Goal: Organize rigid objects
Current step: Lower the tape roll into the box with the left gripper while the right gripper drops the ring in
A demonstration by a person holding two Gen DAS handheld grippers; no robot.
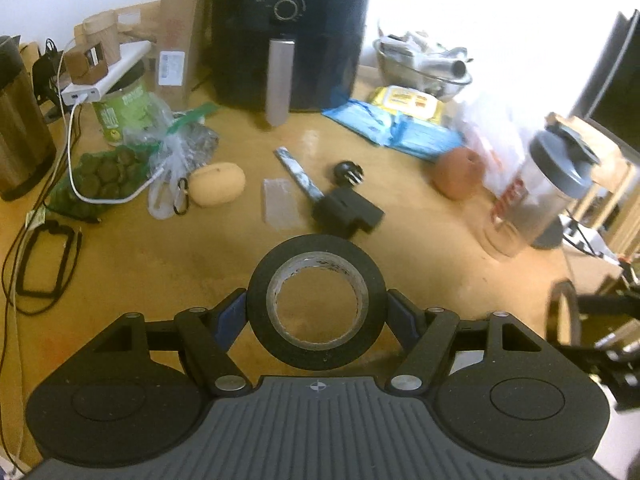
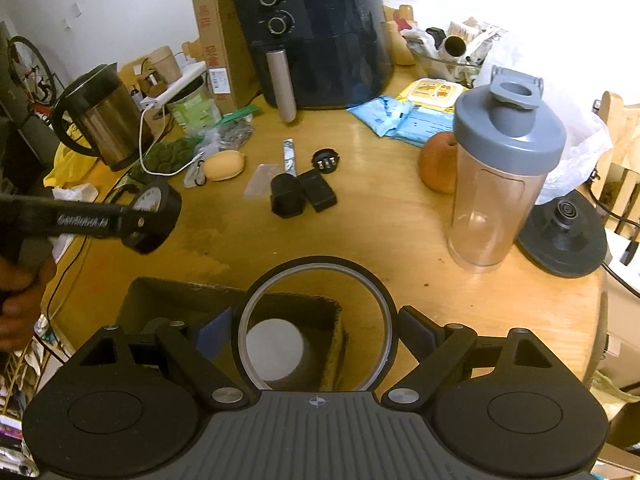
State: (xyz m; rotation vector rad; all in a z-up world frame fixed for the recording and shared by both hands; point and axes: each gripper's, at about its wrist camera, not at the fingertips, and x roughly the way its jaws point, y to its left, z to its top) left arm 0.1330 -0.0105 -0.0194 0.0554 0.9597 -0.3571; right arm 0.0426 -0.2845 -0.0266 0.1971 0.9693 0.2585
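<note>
Jaws of left gripper (image 1: 316, 312) clamped on thick black tape roll (image 1: 316, 304), held clear of tabletop (image 1: 160, 256). Jaws of right gripper (image 2: 316, 328) clamped on thin black ring (image 2: 318, 320), above brown cardboard box (image 2: 224, 300). Risks: round edges slipping from pads; ring catching box wall, missing opening.

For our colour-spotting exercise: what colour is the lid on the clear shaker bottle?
Grey. The shaker bottle's lid shows best in the right wrist view.

I see a glossy wooden table (image 2: 400, 240); beside its air fryer (image 2: 320, 32), a brushed-metal kettle (image 2: 104, 120); matt black tape roll (image 1: 316, 304).
</note>
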